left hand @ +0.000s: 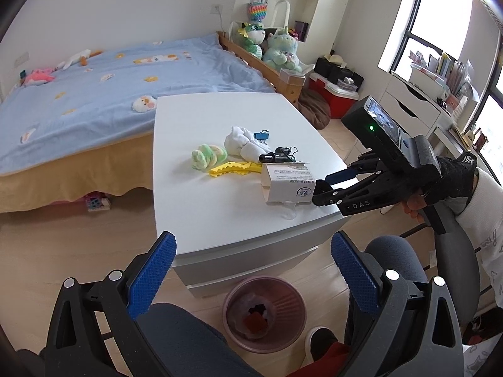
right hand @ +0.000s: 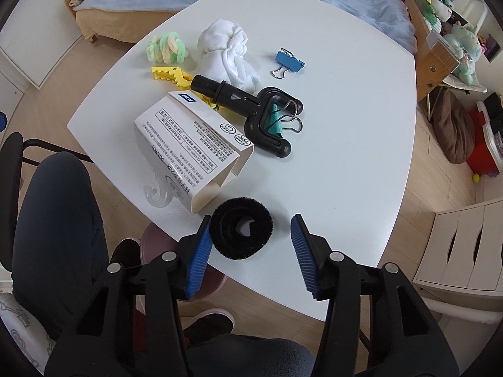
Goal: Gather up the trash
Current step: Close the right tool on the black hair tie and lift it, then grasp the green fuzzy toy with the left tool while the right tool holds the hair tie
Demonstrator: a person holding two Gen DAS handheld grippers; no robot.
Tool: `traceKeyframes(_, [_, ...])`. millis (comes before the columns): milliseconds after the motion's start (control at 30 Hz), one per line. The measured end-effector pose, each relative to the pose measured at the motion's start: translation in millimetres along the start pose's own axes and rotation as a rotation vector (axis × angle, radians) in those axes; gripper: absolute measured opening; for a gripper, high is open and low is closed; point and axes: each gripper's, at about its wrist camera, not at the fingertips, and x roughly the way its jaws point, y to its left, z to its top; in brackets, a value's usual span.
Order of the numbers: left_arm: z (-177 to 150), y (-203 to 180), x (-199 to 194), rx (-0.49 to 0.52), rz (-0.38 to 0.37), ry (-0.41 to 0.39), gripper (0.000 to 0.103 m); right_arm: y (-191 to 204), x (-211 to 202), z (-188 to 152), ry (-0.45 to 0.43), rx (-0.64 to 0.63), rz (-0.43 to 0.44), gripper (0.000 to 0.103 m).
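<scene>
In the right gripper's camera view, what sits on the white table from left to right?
Green fluffy ball → yellow toothed clip → white rolled cloth → blue binder clip.

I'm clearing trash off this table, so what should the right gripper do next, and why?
Probably close the fingers of the right gripper on the black fuzzy ring: it lies between them near the table edge, one finger touching, the other apart.
</scene>
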Motion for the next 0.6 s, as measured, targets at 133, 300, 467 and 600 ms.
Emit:
traceKeyframes(133, [0, 0, 0, 0.0, 0.0, 0.0, 0.095, 2, -2, -1, -0.002, -0.003, 0.005, 0.032])
traceKeyframes(300, [1, -1, 1, 0.003, 0.0, 0.001, 0.095, 2, -4, -3, -0.019, 0.011, 0.005, 0.029])
traceKeyframes(467, [8, 0, 5, 0.006, 0.0, -0.001, 0.095, -1, -14, -6, -0.051, 0.04, 0.007, 0.029])
traceKeyframes(600, [18, 3, 9, 0.007, 0.001, -0.003, 0.095, -5, -27, -9, -0.092, 0.074, 0.009, 0.029])
